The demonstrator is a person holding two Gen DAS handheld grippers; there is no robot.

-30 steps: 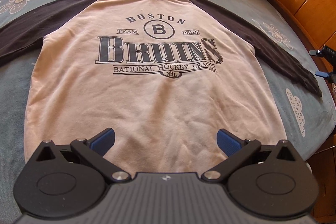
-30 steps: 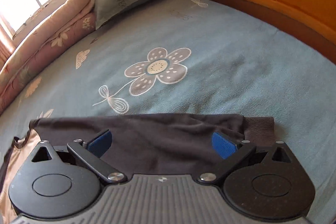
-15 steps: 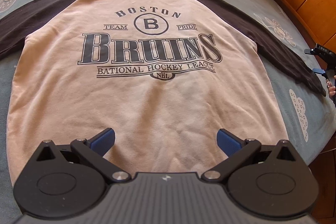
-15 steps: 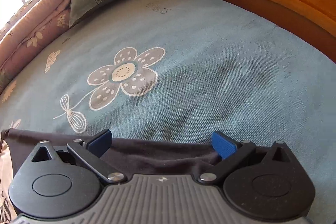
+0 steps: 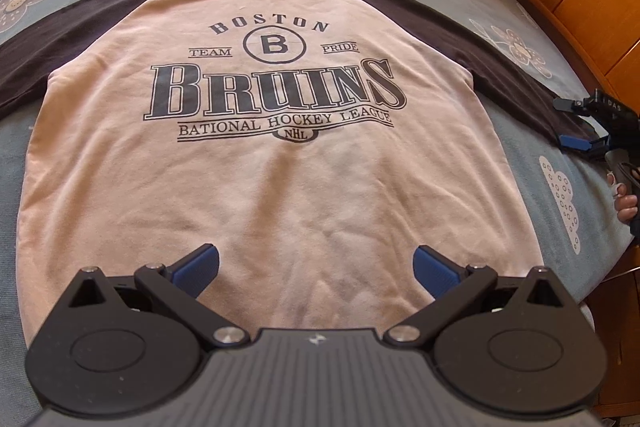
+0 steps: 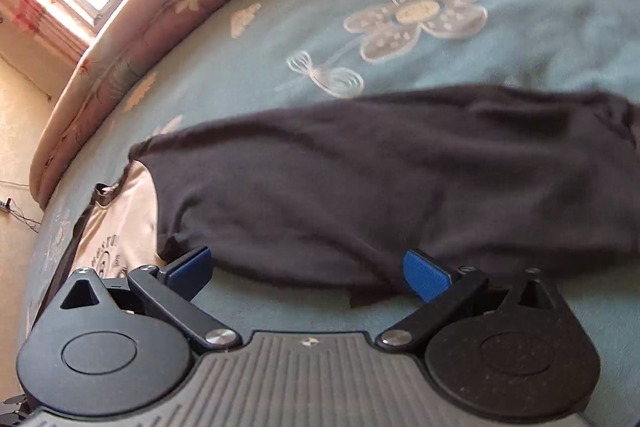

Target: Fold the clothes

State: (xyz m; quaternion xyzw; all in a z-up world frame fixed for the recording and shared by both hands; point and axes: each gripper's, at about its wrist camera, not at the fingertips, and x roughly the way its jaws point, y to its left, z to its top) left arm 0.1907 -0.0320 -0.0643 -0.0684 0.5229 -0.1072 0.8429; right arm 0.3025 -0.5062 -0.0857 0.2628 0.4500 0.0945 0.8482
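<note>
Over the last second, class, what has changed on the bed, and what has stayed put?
The right gripper swung left along the dark sleeve, so more sleeve and the shirt body's edge show. The left gripper only drifted slightly over the hem. Both are still open, gripping nothing; the shirt still lies flat on the bedspread.

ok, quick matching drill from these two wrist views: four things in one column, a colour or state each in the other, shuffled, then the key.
1. shirt body
2. right sleeve
3. bedspread
4. left gripper

A. open, above the hem
B. teal with flower prints
C. dark, lying flat near the right gripper
D. pale, printed BRUINS

Pairs: 1-D, 2-C, 3-B, 4-A
</note>
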